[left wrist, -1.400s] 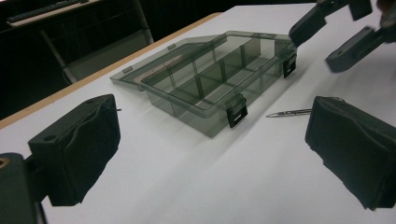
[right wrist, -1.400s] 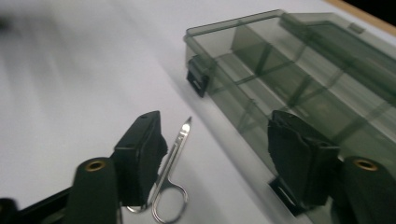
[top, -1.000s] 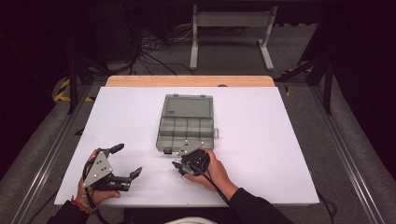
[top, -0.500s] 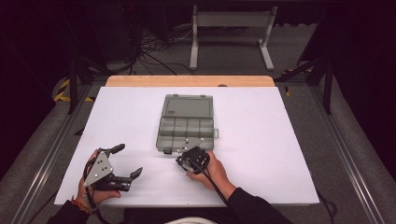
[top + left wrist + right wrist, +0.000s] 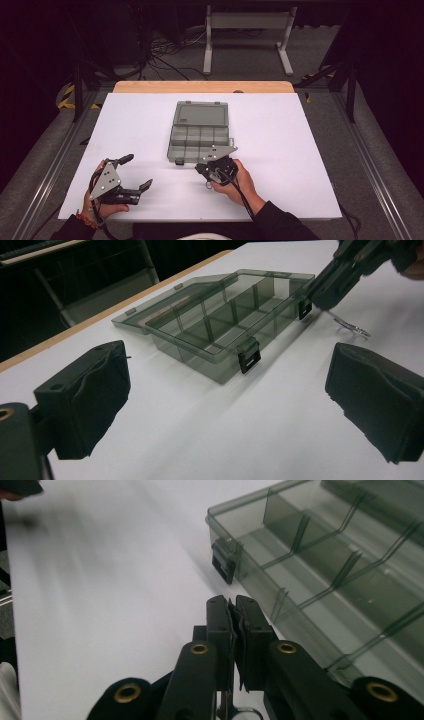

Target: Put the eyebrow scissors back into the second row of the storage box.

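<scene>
A grey see-through compartment box (image 5: 200, 132) lies open in the middle of the white table, lid flat behind it. My right gripper (image 5: 201, 170) hovers at the box's near front edge, by the right latch. Its jaws are shut, and a small thin metal piece (image 5: 352, 328) hangs from the tips. In the right gripper view the pads (image 5: 234, 605) press together beside the box (image 5: 340, 580), with a bit of metal (image 5: 235, 712) low between the arms. My left gripper (image 5: 139, 170) rests open at the front left, nothing between its pads (image 5: 95, 390), facing the box (image 5: 225, 320).
The white table (image 5: 300, 150) has bare room left and right of the box. A wooden strip (image 5: 200, 86) runs along its far edge. Behind it stand a metal frame (image 5: 245, 30) and floor cables. Rails flank both sides.
My right gripper's jaws have closed, and the hand has risen and shifted right toward the box's front edge. The left gripper has stayed where it was.
</scene>
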`<state>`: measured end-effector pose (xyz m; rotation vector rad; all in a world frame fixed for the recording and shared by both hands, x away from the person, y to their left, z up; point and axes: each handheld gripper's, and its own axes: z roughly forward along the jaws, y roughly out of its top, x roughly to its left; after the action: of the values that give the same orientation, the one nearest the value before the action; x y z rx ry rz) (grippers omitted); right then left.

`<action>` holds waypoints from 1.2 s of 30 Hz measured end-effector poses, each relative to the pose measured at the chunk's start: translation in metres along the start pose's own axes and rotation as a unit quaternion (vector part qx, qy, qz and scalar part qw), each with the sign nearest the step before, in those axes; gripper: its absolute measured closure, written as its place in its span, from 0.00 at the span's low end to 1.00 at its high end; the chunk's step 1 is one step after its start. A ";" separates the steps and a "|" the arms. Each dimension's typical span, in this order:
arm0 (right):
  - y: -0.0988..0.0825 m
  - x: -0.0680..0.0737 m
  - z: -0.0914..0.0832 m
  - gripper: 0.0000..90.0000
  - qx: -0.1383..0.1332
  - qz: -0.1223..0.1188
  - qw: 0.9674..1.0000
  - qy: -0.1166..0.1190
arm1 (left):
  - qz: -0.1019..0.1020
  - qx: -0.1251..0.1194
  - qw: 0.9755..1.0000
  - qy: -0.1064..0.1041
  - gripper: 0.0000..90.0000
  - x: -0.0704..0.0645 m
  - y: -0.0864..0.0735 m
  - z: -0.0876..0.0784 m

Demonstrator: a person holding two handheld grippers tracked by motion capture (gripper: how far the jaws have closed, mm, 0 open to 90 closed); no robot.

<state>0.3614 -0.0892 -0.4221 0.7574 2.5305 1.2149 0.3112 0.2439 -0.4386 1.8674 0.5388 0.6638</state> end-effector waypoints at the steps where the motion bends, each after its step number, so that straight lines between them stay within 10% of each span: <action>1: 0.000 -0.001 -0.004 0.97 -0.008 -0.002 1.000 0.002 | -0.001 -0.001 1.000 0.000 0.06 0.000 0.000 0.000; 36: 0.026 -0.053 -0.070 0.97 -0.082 -0.021 0.996 -0.037 | -0.002 0.011 1.000 -0.006 0.06 0.001 -0.002 0.004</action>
<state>0.3856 -0.1500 -0.3587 0.6936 2.3416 1.3357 0.3142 0.2425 -0.4415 1.8892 0.5436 0.6473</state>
